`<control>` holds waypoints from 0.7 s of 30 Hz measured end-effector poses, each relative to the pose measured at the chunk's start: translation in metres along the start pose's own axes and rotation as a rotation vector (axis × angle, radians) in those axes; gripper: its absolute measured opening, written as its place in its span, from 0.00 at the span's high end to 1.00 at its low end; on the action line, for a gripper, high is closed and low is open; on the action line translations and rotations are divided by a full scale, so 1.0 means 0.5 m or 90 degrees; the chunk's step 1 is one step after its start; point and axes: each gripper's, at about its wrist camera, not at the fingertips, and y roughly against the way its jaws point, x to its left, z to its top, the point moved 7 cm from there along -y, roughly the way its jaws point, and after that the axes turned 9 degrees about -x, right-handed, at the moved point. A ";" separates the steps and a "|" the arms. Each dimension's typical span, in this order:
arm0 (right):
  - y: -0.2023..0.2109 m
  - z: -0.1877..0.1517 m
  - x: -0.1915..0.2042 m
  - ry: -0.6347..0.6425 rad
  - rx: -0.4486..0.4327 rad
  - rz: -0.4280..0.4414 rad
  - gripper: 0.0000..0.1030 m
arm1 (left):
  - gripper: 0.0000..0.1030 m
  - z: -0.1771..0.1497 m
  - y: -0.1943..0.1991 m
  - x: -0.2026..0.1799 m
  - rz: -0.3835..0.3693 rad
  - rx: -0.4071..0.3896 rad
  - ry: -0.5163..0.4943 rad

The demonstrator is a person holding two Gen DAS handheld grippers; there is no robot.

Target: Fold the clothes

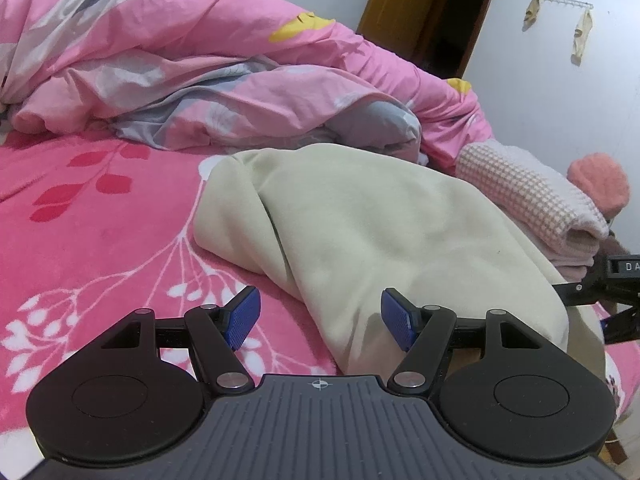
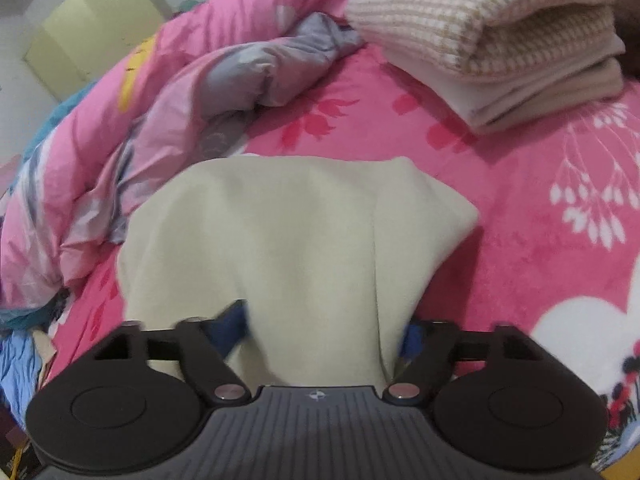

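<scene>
L gripper [image 1: 320,318] hovers wide open over cream garment [image 1: 360,220], nothing held. R gripper [image 2: 324,330] straddles a cream fold w/ jaws apart; grip unclear, blurred.

Left gripper [image 1: 320,322] jaws apart, blue pads [image 1: 242,318] clear of the fabric, low over pink floral bed cover [image 1: 100,240]. Cream garment [image 1: 380,240] lies bunched ahead, its near edge between the pads. Folded waffle-knit stack [image 1: 532,204] just behind it on the right. Rumpled pink duvet [image 1: 180,60] at back. Right gripper [image 1: 612,292] partly visible at the right edge.
</scene>
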 end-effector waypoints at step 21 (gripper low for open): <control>0.037 0.022 0.095 0.160 -0.076 -0.075 0.40 | 0.35 0.000 -0.002 0.005 0.002 0.003 0.004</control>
